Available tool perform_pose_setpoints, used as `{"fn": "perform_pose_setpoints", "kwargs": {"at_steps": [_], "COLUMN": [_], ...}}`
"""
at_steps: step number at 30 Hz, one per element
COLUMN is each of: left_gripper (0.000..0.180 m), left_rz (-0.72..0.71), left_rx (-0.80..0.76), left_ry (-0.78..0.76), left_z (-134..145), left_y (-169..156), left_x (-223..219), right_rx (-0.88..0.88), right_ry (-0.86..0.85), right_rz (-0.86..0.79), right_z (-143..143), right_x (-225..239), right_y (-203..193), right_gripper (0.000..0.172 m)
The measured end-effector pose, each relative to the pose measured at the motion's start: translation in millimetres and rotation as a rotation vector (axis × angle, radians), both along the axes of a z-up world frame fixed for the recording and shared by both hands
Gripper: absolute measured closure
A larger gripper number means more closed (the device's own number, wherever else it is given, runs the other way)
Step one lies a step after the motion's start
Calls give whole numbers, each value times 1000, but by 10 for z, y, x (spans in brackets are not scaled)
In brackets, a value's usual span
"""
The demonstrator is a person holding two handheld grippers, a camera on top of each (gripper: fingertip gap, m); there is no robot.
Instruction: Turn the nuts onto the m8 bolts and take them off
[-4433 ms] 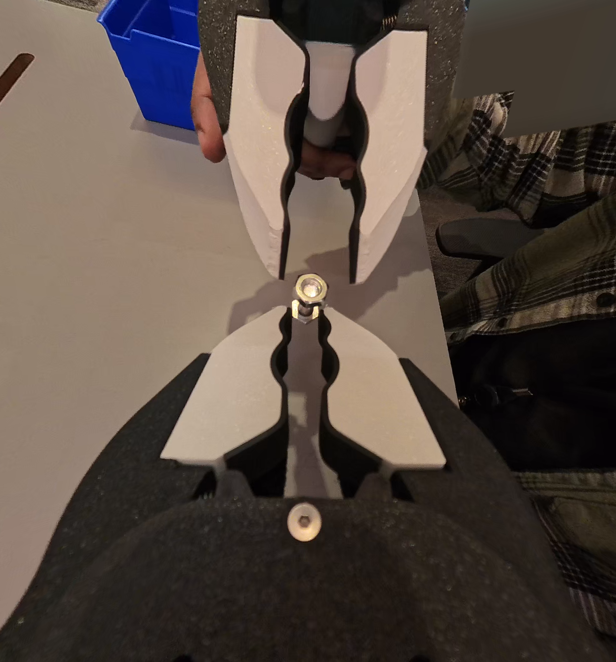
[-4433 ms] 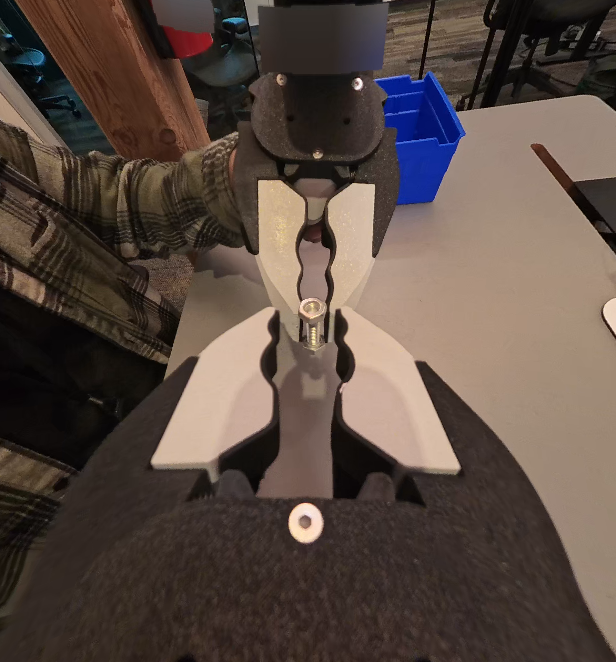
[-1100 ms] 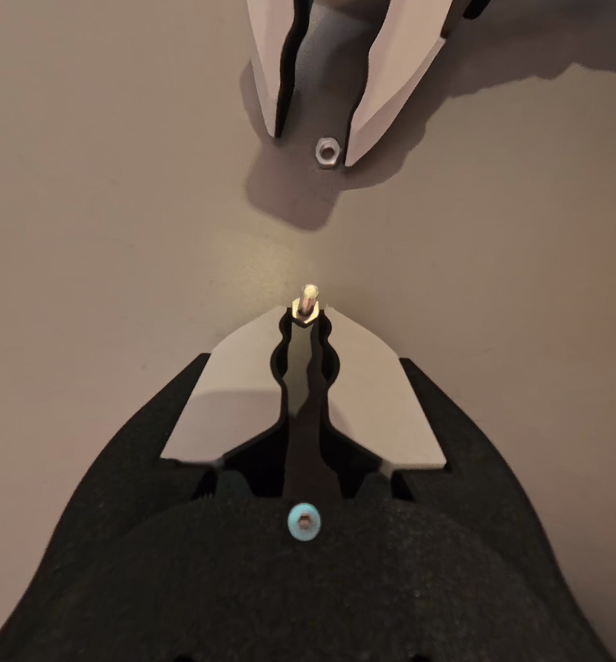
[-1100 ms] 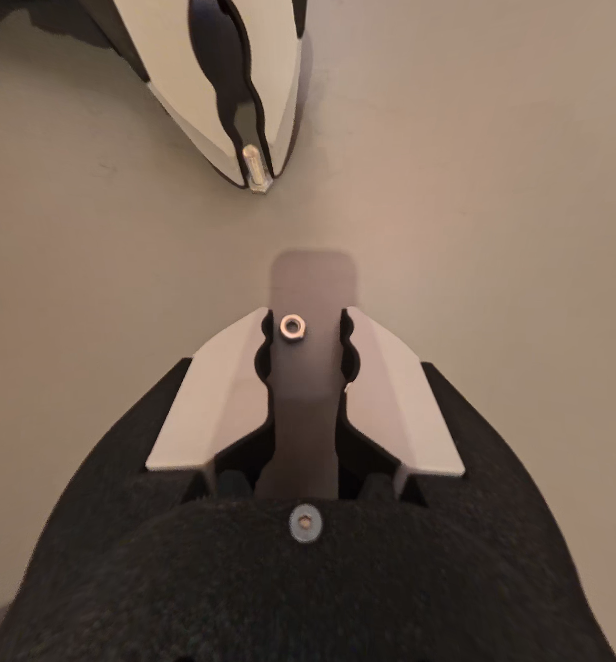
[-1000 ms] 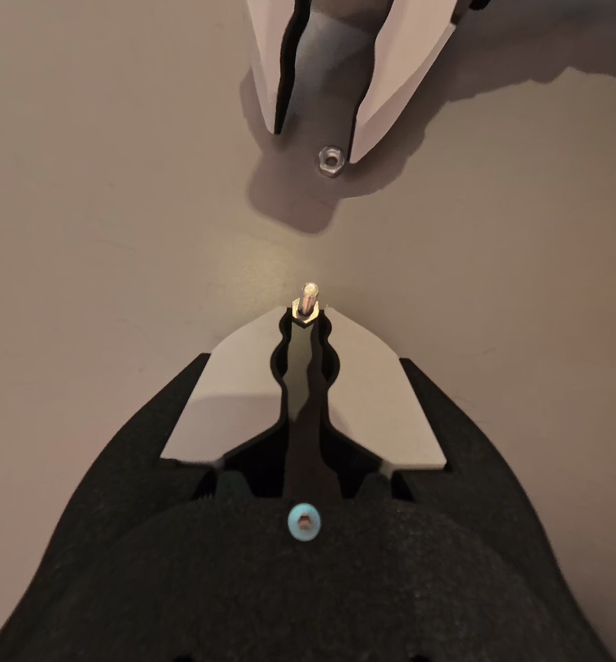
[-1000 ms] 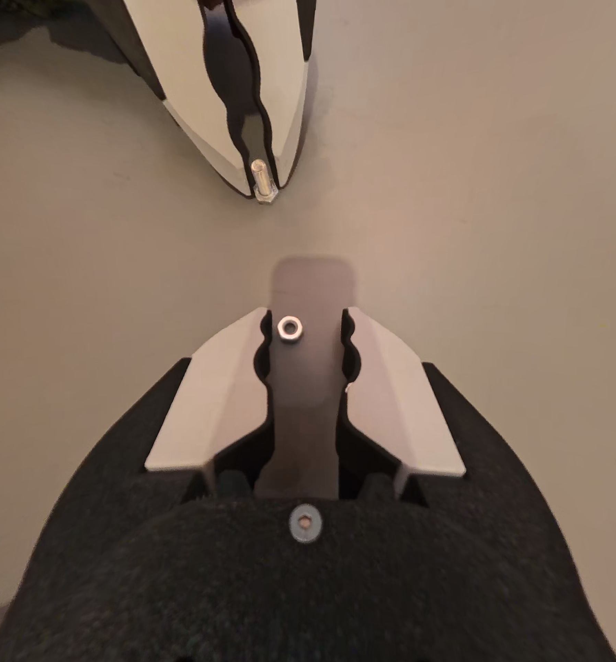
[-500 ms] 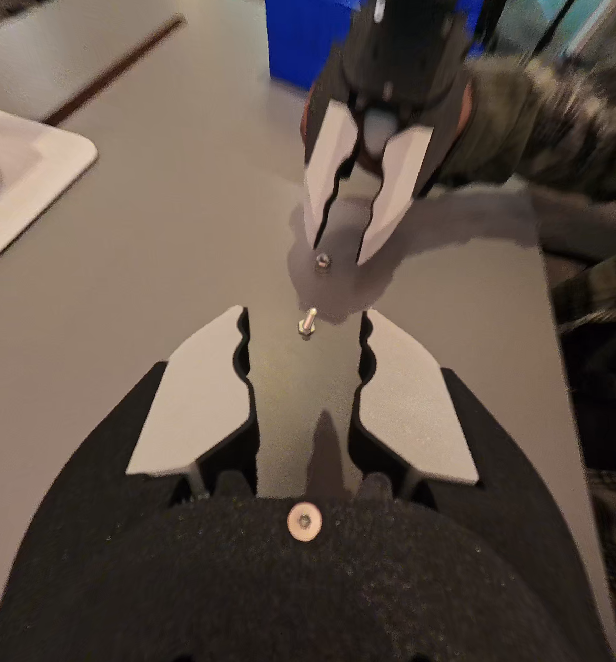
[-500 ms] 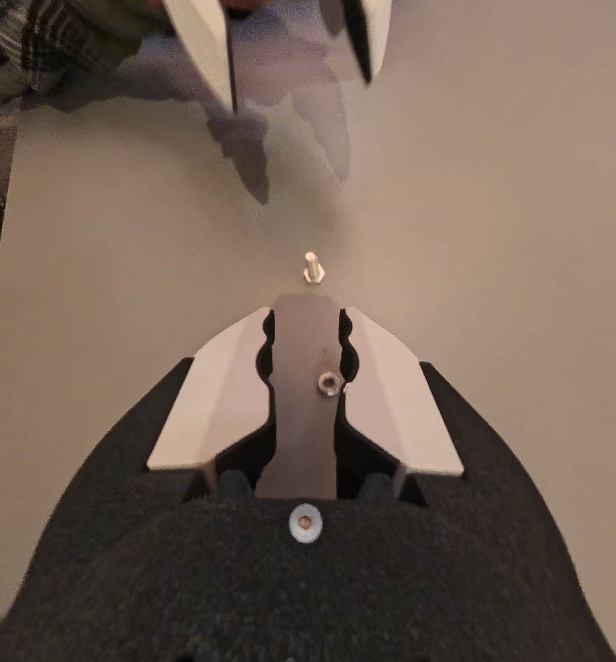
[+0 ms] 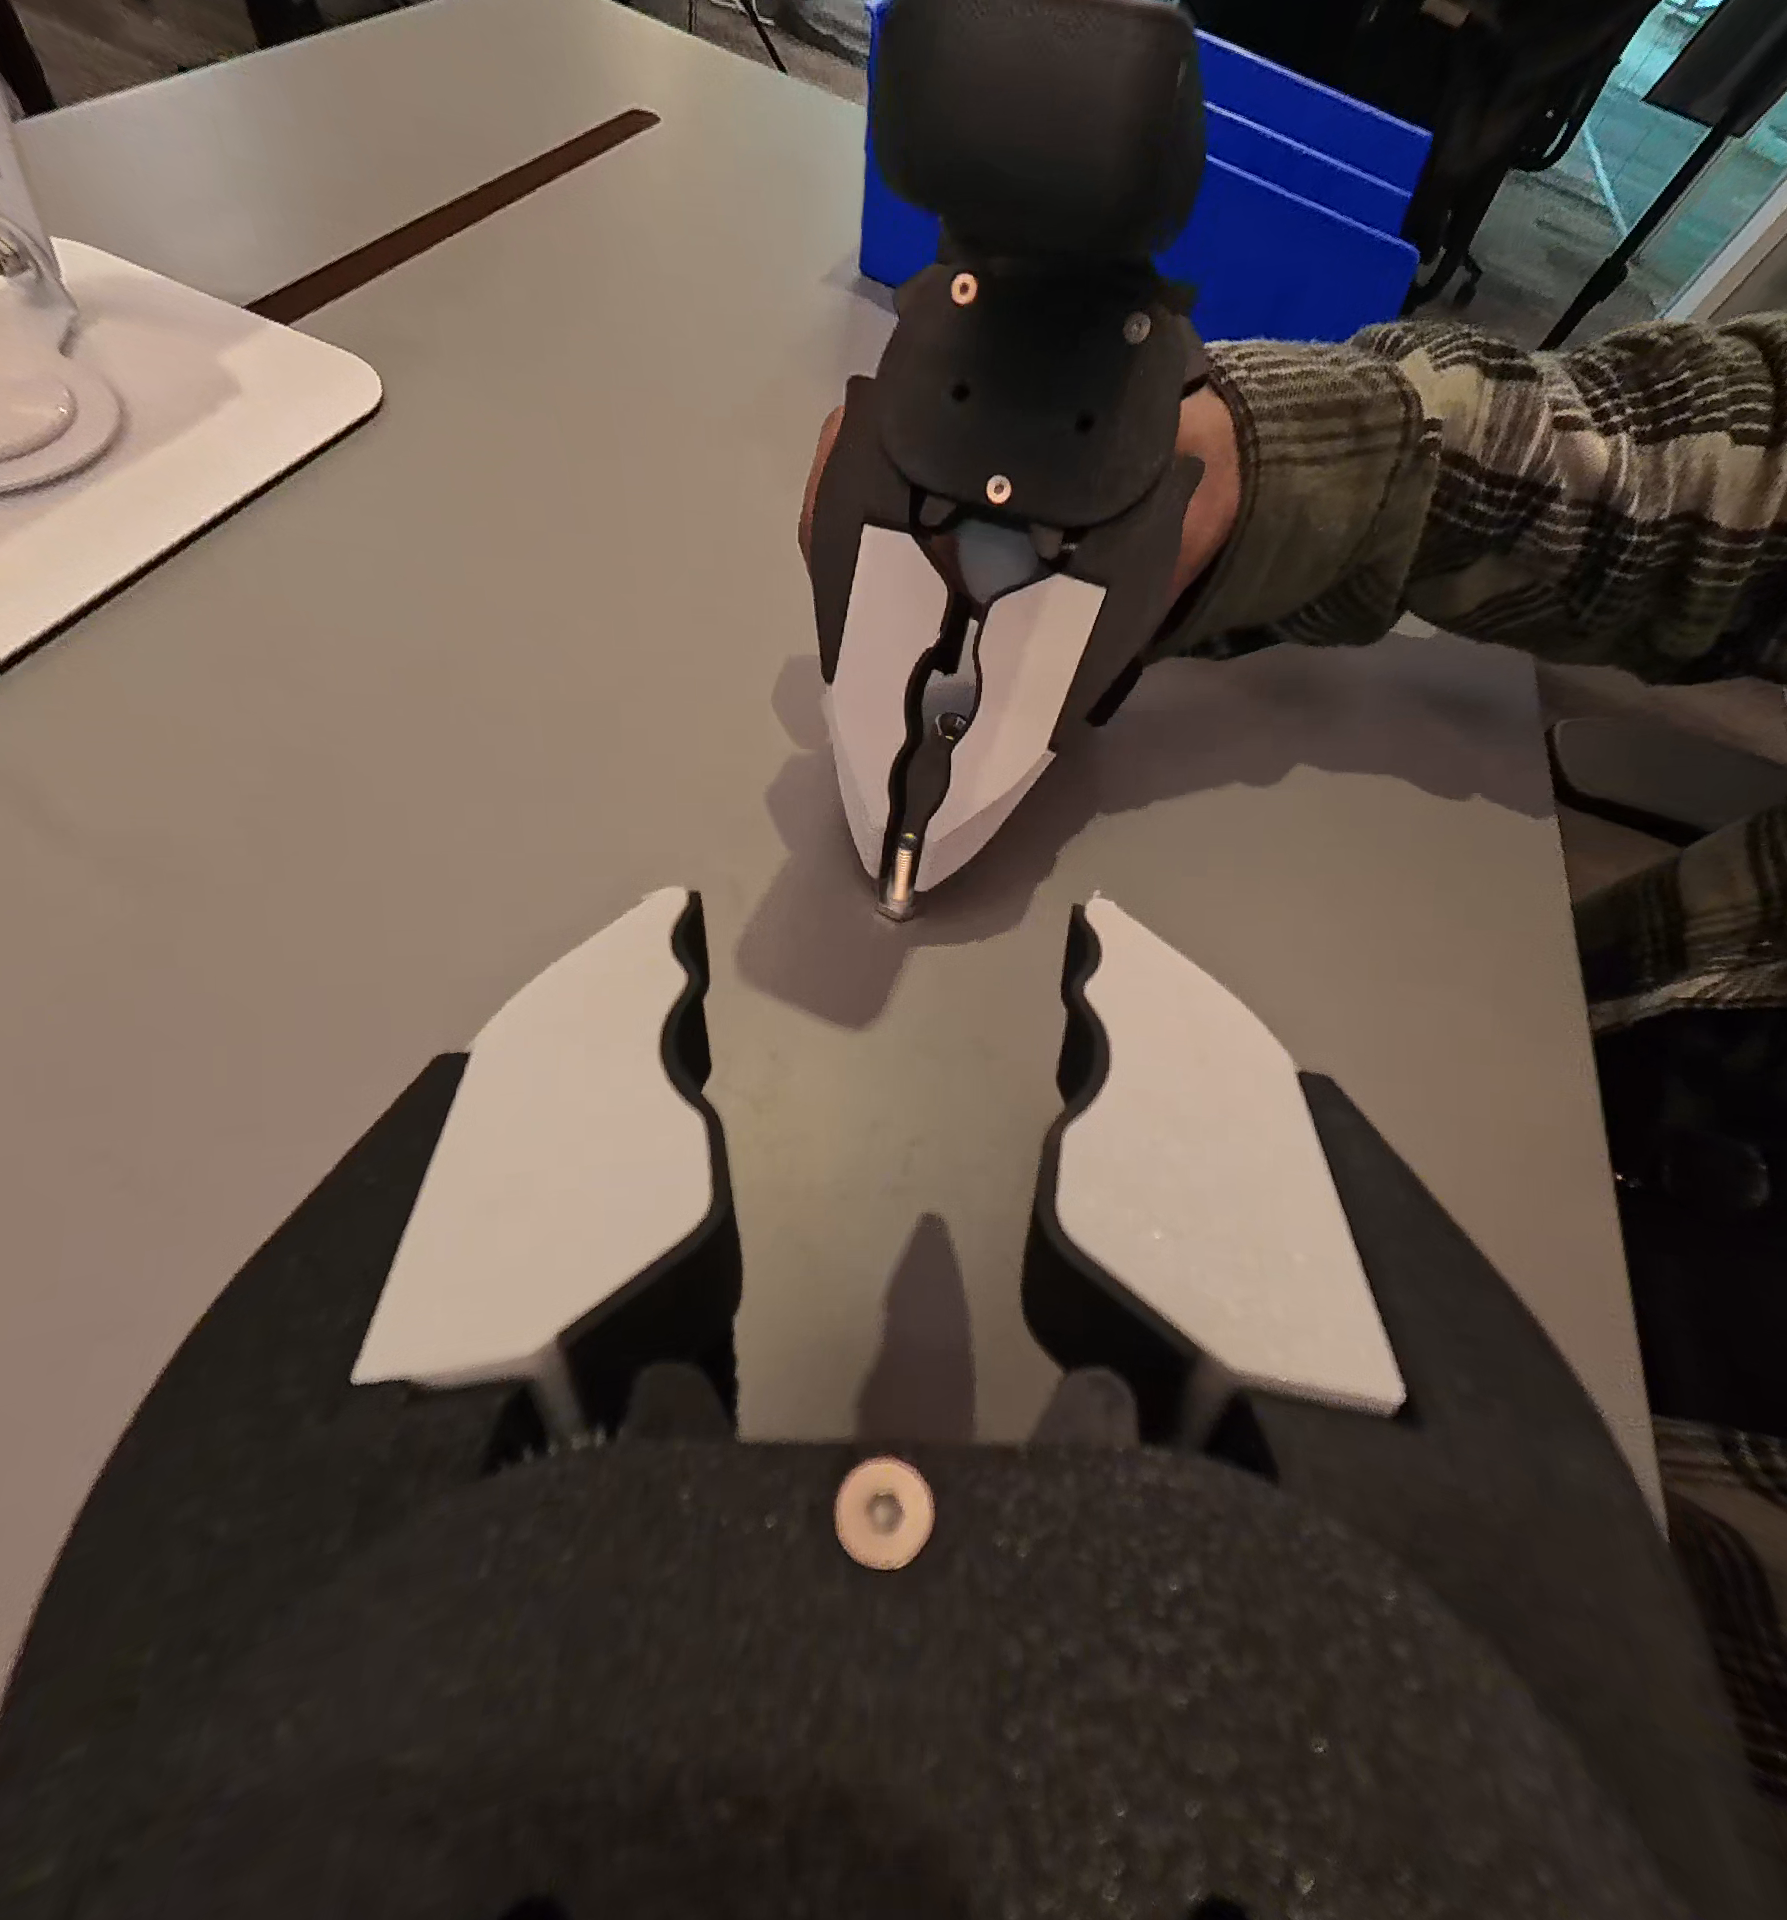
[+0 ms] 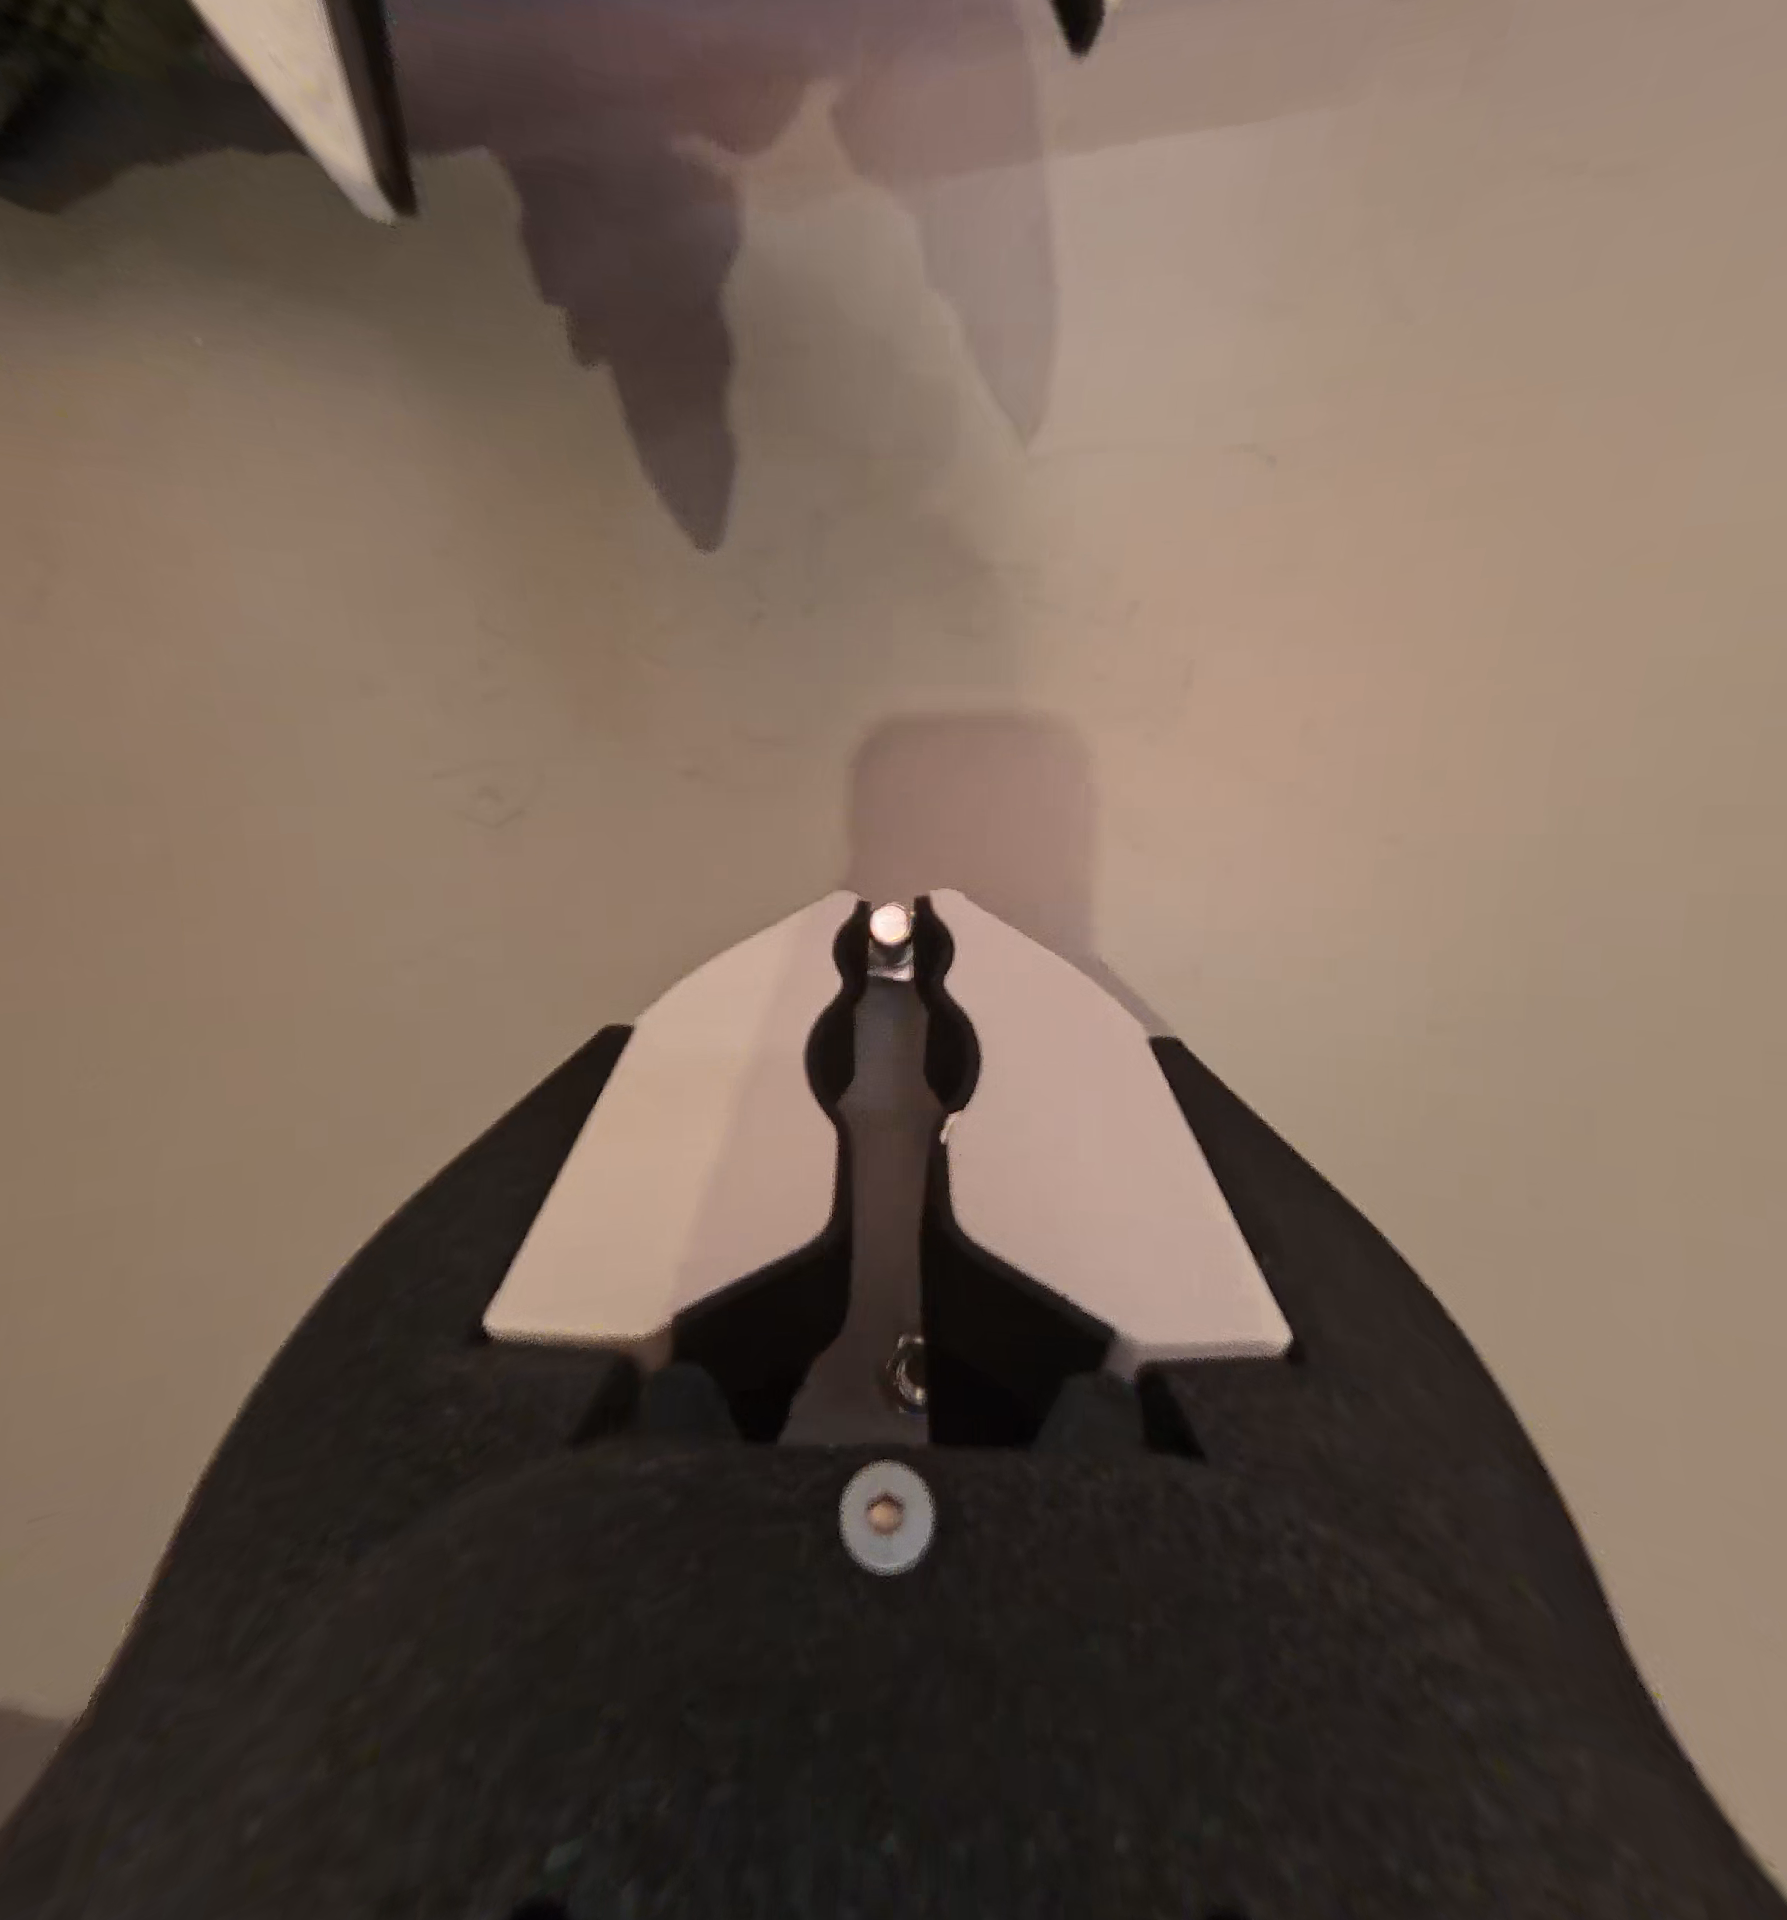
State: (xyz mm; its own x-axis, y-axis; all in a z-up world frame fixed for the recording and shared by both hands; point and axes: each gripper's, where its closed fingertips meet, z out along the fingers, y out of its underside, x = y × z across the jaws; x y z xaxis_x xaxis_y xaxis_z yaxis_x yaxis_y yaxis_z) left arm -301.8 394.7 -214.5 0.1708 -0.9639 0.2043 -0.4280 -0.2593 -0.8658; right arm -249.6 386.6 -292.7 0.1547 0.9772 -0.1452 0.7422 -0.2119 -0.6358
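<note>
- Standing upright on the grey desk (image 9: 453,727), head down and threaded shank pointing up, the silver bolt (image 9: 899,883) is keeping its long axis roughly vertical.
- Gripping that bolt by the shank, the right gripper (image 9: 904,868) is pointing steeply down, its white fingers (image 9: 873,727) pressing in from both sides while the hex head is sitting on the desk just below the tips.
- Looking almost straight down the shank, the right wrist view is showing the bolt (image 10: 890,940) end-on: a bright round tip between the closed fingertips (image 10: 764,997), with the head peeking out beneath it.
- Lying flat on the desk, the small nut (image 10: 907,1377) is showing far back between the right gripper's fingers, close to the black body; in the left wrist view it is only a dim spot in the slot between those fingers.
- Hovering with its jaws spread wide and holding nothing, the left gripper (image 9: 884,914) is facing the bolt, with bare desk between its fingers.
- Showing what the other view is missing, the left wrist view is taking in the blue bin (image 9: 1304,218), a white stand base (image 9: 141,416) at the left, and a plaid sleeve (image 9: 1491,488) behind the right gripper.
- Catching only the tips of the left gripper's fingers (image 10: 338,114) at its top edge, the right wrist view is otherwise filling with desk and shadows.
</note>
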Motion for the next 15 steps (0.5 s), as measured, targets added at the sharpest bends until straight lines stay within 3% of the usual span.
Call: {"fn": "perform_pose_setpoints", "kwargs": {"at_steps": [1,4,10,15], "left_gripper": [115,115,119,124], "left_rz": [-8,-46,-131,-164], "left_rx": [-2,-22,-80,-76], "left_ry": [-4,-28,-127,-199], "left_z": [-17,-72,-49,122], "left_y": [-2,-17,-68,-103], "left_x": [24,135,526,726], "right_rx": [2,-29,-14,-1], "right_ry": [-1,67,149,123], "right_rz": [-4,-30,11,43], "right_z": [5,202,1009,1218], "right_x": [7,30,89,108], "right_y": [14,52,68,41], "right_gripper": [164,164,164,164]}}
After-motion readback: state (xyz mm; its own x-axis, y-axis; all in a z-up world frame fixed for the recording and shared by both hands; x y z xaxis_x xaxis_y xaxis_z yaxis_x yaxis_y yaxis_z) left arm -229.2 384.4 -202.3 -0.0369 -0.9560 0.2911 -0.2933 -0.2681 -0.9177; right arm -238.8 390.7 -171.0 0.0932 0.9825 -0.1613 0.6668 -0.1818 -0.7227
